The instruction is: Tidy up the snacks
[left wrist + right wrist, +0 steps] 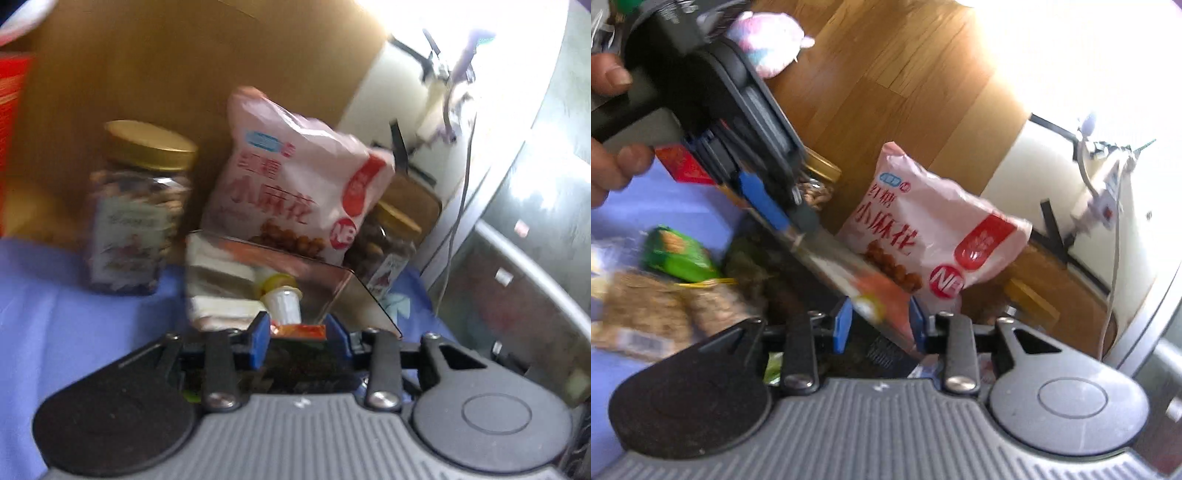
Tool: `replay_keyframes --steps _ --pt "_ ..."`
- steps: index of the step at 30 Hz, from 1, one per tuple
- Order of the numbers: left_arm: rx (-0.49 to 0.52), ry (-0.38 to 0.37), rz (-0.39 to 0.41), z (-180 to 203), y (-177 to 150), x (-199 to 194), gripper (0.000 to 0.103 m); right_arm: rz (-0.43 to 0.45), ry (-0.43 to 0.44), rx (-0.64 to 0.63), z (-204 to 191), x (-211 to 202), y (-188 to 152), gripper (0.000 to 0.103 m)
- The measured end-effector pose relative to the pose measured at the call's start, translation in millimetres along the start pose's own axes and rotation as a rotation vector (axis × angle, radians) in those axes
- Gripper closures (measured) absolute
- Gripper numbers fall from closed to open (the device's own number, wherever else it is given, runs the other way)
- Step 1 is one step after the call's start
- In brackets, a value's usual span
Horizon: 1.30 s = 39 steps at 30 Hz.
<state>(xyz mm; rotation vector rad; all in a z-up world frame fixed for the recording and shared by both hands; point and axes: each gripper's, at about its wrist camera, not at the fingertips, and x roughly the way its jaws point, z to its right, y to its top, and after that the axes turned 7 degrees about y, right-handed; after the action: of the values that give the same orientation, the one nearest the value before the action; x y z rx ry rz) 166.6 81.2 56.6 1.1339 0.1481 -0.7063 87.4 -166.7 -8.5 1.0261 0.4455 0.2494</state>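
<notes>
Both the left gripper (297, 334) and the right gripper (877, 321) have jaws clamped on opposite rims of a clear acrylic tray (340, 280); keeping them level should stop the small creamer cup (282, 301) inside rolling. Just beyond the jaws leans a crinkly pink snack bag (295, 184), flanked by gold-lidded jars (140, 206) on the blue-clothed table (55, 314).
</notes>
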Motion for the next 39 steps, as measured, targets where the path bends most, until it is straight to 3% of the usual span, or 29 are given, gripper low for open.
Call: replay_keyframes --steps 5,9,12,14,15,16,18,20,21,25,29,32,36,38,39 --pt "-0.163 0.054 -0.004 -36.6 -26.6 -35.2 0.068 -0.048 0.201 0.109 -18.3 -0.8 -3.4 0.061" --pt "-0.202 0.054 -0.013 -44.4 -51.4 -46.6 0.068 -0.083 0.266 0.040 -30.1 25.4 5.6 0.050" --pt "-0.222 0.046 -0.014 -51.6 -61.8 -46.2 0.068 -0.161 0.330 -0.017 -32.9 53.8 9.0 0.042" --pt "-0.248 0.035 -0.027 -57.4 -64.2 -41.8 0.068 -0.174 0.321 -0.051 -36.1 64.2 7.7 0.039" --pt "-0.247 0.029 -0.027 -58.0 -64.5 -41.1 0.068 -0.185 0.332 -0.059 -36.3 68.6 8.3 0.042" --pt "-0.238 0.023 -0.023 -57.8 -65.0 -42.9 0.068 -0.193 0.359 -0.047 -35.4 69.2 9.7 0.053" --pt "-0.230 -0.003 -0.016 -56.9 -66.1 -45.7 0.068 -0.183 0.345 -0.052 -38.8 62.5 13.8 0.066" --pt "-0.231 -0.026 -0.012 -55.8 -66.3 -47.5 0.063 -0.142 0.316 -0.084 -44.6 47.7 17.7 0.071" --pt "-0.236 -0.029 -0.009 -55.2 -66.0 -48.7 0.058 -0.119 0.308 -0.085 -45.8 39.1 19.9 0.071" --pt "-0.257 -0.081 -0.006 -53.9 -67.4 -56.3 0.057 -0.048 0.343 -0.085 -52.2 -2.8 27.3 0.071" --pt "-0.237 -0.108 -0.033 -46.3 -78.0 -64.4 0.053 -0.048 0.408 -0.059 -66.4 -29.7 20.4 0.071" --pt "-0.188 -0.088 -0.065 -35.4 -89.2 -68.3 0.053 -0.042 0.452 -0.045 -76.3 -35.3 12.4 0.069" --pt "-0.129 -0.014 -0.093 -26.1 -101.3 -69.8 0.056 -0.036 0.415 -0.095 -93.6 -36.7 6.5 0.053" --pt "-0.129 0.002 -0.099 -27.3 -105.0 -71.8 0.056 -0.037 0.405 -0.088 -94.8 -38.3 5.3 0.034" --pt "-0.128 0.006 -0.097 -28.3 -106.8 -73.6 0.056 -0.041 0.406 -0.077 -93.2 -38.4 4.5 0.032"
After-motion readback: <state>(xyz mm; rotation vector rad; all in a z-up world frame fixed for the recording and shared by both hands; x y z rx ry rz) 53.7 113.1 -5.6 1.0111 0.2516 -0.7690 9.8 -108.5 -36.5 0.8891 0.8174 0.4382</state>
